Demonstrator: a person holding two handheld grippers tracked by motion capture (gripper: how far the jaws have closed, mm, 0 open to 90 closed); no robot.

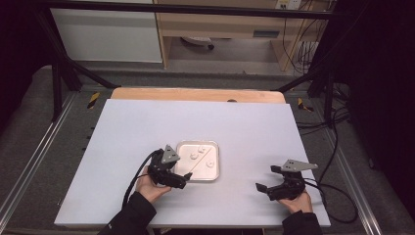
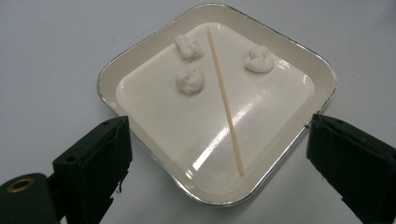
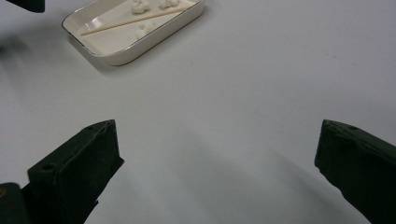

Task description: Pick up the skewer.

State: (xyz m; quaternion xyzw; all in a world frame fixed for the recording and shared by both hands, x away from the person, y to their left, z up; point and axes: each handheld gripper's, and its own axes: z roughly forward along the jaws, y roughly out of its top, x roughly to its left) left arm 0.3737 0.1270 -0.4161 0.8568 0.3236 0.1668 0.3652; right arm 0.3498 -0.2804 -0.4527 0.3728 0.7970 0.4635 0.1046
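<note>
Two forearms in dark sleeves are reaching in over the near edge of a pale worktop [image 1: 147, 127], each hand holding a black gripper. Close to the near edge, a little left of its middle, the left gripper [image 2: 215, 163] is hovering just at the near rim of a small square white tray [image 2: 322, 74], its fingers [image 2: 93, 158] spread wide and holding nothing; they are straddling the tray's nearest corner, probably lining up to reach a thin wooden stick [image 2: 225, 101] lying flat inside. In the left gripper view the stick is running lengthwise away from the fingers, its near tip close to the tray's nearest corner and its far tip toward the opposite side; from the high view it is lying diagonally across the tray floor. Three small white lumps [image 2: 189, 82] are sitting in the far half of the tray, two on one side of the stick and one on the other, none clearly touching it. Nearer the right-hand near corner of the worktop, well apart from the tray, the right gripper [image 1: 275, 188] is resting low over bare surface with its fingers [image 3: 74, 172] also wide apart and empty, seemingly waiting.
</note>
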